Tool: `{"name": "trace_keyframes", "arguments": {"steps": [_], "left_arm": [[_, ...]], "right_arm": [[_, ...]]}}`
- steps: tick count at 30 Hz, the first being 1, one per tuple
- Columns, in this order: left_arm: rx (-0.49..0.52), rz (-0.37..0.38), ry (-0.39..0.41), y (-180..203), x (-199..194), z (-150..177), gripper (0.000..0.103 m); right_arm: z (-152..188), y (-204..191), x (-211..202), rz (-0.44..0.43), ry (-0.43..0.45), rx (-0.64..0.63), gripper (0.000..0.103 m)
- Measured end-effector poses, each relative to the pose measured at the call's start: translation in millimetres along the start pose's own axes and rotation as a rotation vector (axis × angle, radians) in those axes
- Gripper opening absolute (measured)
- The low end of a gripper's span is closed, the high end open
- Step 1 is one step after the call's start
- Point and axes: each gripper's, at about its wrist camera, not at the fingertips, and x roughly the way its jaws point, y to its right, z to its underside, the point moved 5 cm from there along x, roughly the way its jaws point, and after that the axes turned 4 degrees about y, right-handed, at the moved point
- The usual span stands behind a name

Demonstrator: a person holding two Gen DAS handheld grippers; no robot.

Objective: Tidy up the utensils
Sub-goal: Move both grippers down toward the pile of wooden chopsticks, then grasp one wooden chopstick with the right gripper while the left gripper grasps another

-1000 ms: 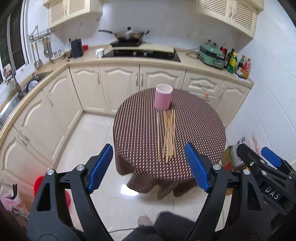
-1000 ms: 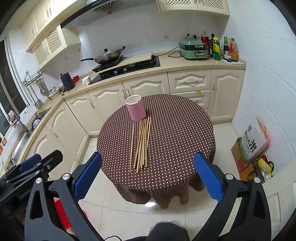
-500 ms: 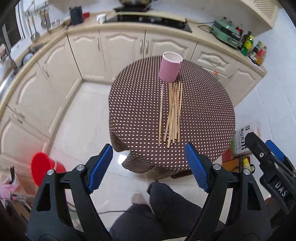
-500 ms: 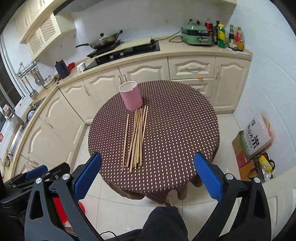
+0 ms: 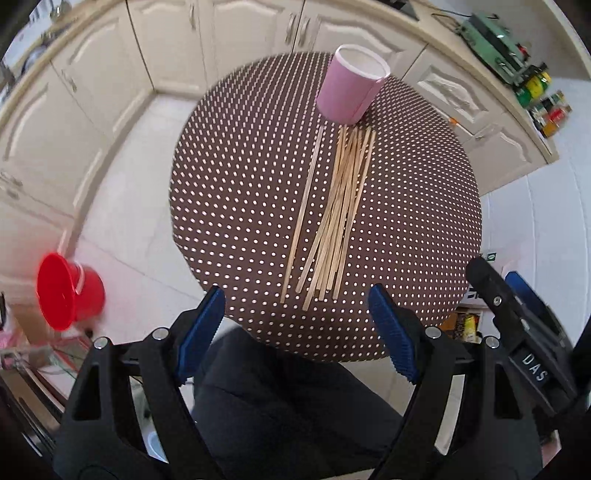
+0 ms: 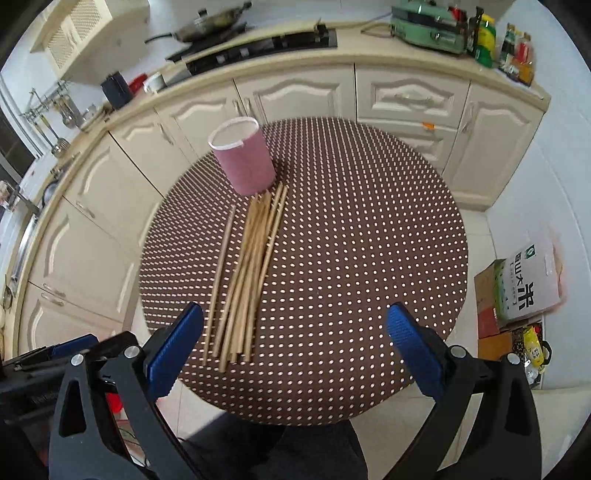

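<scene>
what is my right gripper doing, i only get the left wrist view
Observer: The right gripper is open and empty, pointed at the chopsticks on the table.
Operator: whats on the floor on that side
Observer: A green and white sack leans against cardboard boxes right of the table.
Operator: stove is cut off for me, anything on it
Observer: A wok sits on the hob.
</scene>
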Motion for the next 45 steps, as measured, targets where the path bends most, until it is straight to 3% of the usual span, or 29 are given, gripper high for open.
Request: {"name": "trace_keyframes", "arguments": {"steps": [4,9,12,15,25,34,40,43,45], "left_arm": [[0.021,-0.037,-0.02,-4,20,-10,0.079],[0.024,0.007,-0.078,-4,47,-24,0.073],[0.051,-0.025,-0.098,-3,62,-32,0.071],[0.069,0.0,-0.122,-3,74,-42,0.069],[0.114,0.024,-0.242,-3,126,-72,0.064],[0.141,0.002,-0.304,-10,159,-104,0.05],[0.179,0.015,-0.307,-13,176,-128,0.049],[0.19,-0.001,-0.319,-11,179,-137,0.049],[0.185,-0.022,-0.326,-6,180,-143,0.049]], "right_arm": [[-4,3,22,-0.002,-0.042,0.004,0.095],[-13,-2,49,-0.005,-0.091,0.009,0.095],[-23,-5,67,0.01,-0.097,0.007,0.094],[-26,-7,84,0.022,-0.118,0.013,0.085],[-23,-5,140,0.059,-0.26,0.115,0.067],[-24,-16,174,0.095,-0.322,0.112,0.057],[-28,-27,186,0.126,-0.318,0.094,0.053],[-33,-37,193,0.122,-0.307,0.073,0.04],[-36,-42,197,0.172,-0.308,0.036,0.029]]}}
